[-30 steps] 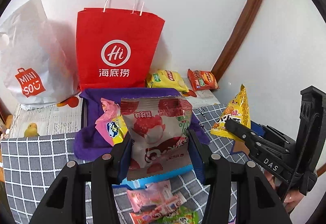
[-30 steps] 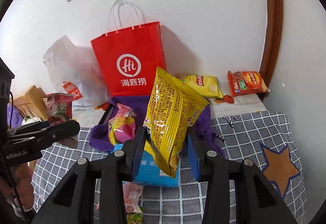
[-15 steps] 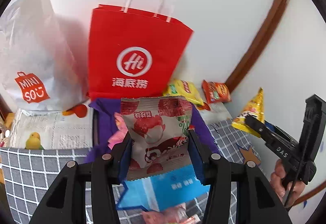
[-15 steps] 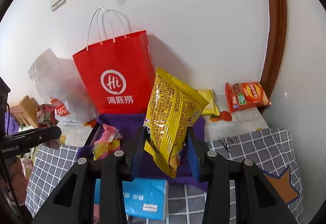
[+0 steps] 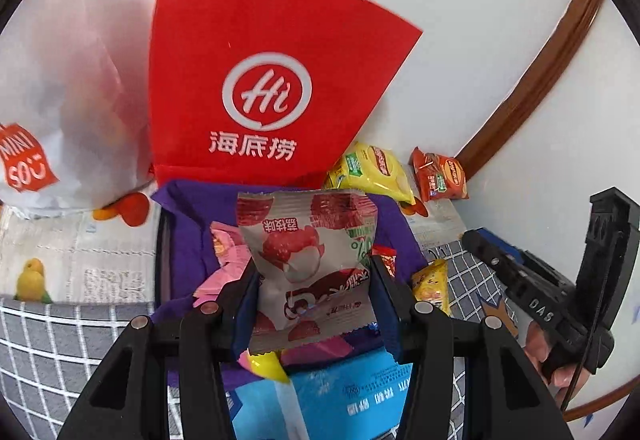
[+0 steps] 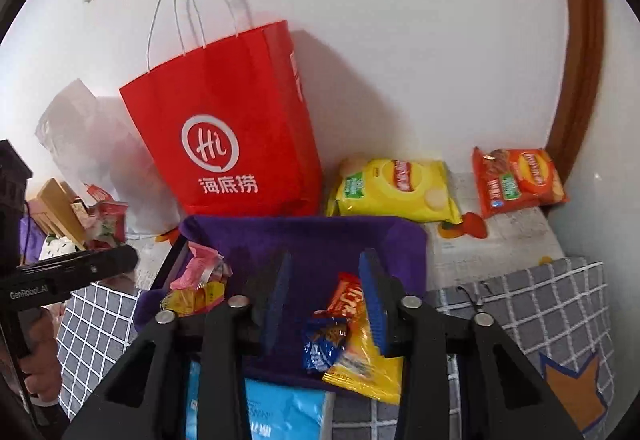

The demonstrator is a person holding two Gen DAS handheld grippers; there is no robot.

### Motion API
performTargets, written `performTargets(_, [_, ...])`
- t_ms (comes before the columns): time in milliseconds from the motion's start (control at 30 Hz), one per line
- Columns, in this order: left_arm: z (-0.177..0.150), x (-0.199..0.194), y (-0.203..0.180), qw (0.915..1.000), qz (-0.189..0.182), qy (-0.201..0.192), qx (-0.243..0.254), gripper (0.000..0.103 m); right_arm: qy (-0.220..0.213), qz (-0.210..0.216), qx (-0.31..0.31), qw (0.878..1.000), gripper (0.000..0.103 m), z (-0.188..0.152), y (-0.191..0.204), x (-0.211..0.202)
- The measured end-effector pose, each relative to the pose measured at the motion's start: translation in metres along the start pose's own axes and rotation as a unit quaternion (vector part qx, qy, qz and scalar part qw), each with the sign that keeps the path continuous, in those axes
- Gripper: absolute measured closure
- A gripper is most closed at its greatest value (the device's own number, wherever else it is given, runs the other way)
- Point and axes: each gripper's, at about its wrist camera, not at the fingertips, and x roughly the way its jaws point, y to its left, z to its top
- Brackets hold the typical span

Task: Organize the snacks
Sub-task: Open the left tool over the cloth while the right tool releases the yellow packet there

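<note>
The left gripper [image 5: 314, 292] is clenched on a lychee snack packet [image 5: 308, 260] above the purple-lined box [image 6: 320, 236]. The right gripper [image 6: 324, 300] is released, jaws apart and empty, with the yellow chip bag [image 6: 360, 360] lying over the box's near edge. That bag could slide out onto the checked cloth [image 6: 520, 304], and the packet may land on it. The white bag [image 5: 52, 100] reads "MINISO", the red paper bag [image 5: 260, 80] "Hi 海底捞".
</note>
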Motion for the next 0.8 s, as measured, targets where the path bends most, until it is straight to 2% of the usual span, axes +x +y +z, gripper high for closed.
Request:
performTargets(167, [-0.003,0.026,0.003,0.9998,0.007,0.021,0.001,0.054,0.023,0.001,0.005,1.0,0.071,-0.015,-0.005,0.024])
performTargets(333, [-0.007,0.045,0.006,0.9989,0.019,0.042,-0.002,0.054,0.026,-0.033,-0.011,0.999,0.071,-0.034,-0.012,0.026])
performTargets(367, [-0.008,0.047,0.005,0.999,0.02,0.041,0.0,0.054,0.028,-0.038,-0.013,0.999,0.07,-0.037,-0.015,0.026])
performTargets(433, [-0.008,0.051,0.003,0.9989,0.022,0.041,0.003,0.054,0.037,-0.042,-0.016,0.998,0.06,-0.042,-0.02,0.028])
performTargets(500, [-0.01,0.056,0.0,0.9986,0.023,0.046,0.006,0.054,0.039,-0.044,-0.02,0.998,0.056,-0.047,-0.023,0.03])
performTargets(667, [-0.013,0.065,-0.007,0.998,0.023,0.056,0.021,0.05,0.075,-0.044,-0.033,0.996,0.054,-0.057,-0.025,0.052])
performTargets(700, [-0.013,0.064,-0.008,0.9979,0.023,0.055,0.024,0.044,0.075,-0.057,-0.04,0.995,0.057,-0.059,-0.024,0.056])
performTargets(733, [-0.012,0.063,-0.009,0.998,0.023,0.053,0.026,0.041,0.073,-0.067,-0.046,0.994,0.069,-0.062,-0.023,0.057])
performTargets(767, [-0.012,0.061,-0.011,0.9982,0.023,0.048,0.029,0.038,0.07,-0.075,-0.052,0.993,0.074,-0.064,-0.023,0.059])
performTargets(800, [-0.011,0.059,-0.012,0.9983,0.023,0.044,0.03,0.038,0.066,-0.075,-0.053,0.994,0.074,-0.064,-0.023,0.058])
